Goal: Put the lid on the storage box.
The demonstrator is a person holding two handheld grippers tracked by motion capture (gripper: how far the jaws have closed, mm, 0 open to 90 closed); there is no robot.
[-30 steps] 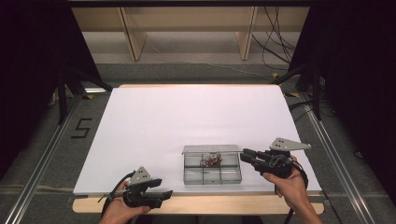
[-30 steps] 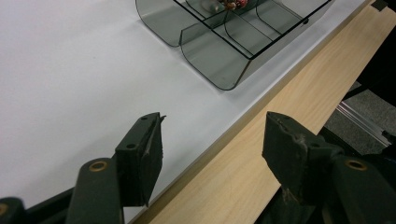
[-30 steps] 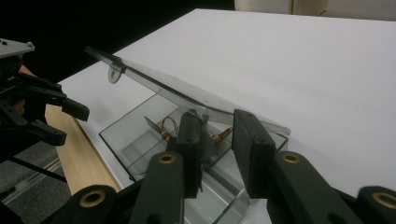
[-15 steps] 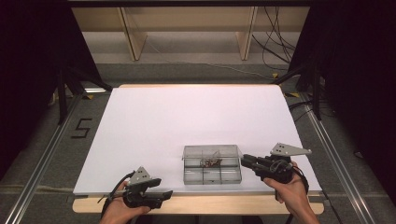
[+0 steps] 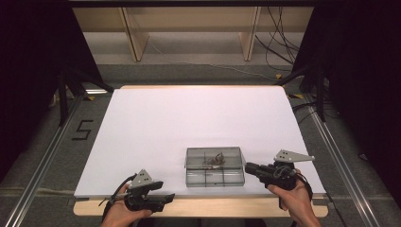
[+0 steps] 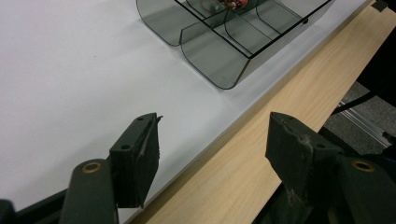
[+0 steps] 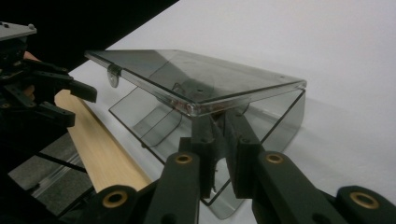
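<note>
A smoky clear compartment box (image 5: 215, 166) lies near the table's front edge, with small brownish bits (image 6: 231, 3) in a rear compartment. In the right gripper view its lid (image 7: 196, 77) stands a little above the base on the near side. My right gripper (image 5: 247, 167) lies level at the box's right side. Its jaws have just been closing and now stand almost together, tips right under the lid's rim (image 7: 219, 123); I see nothing between them. My left gripper (image 5: 168, 196) rests open over the wooden front edge, left of the box, holding nothing (image 6: 210, 135).
The white table top (image 5: 189, 118) stretches far behind and to the left of the box. A strip of bare wood (image 6: 280, 93) runs along the front. Wooden shelf legs (image 5: 135, 33) and cables (image 5: 279, 38) lie on the floor beyond the table.
The right gripper has slid a little toward the front edge along the box's right side and its jaws have narrowed. The left gripper and the box have stayed put.
</note>
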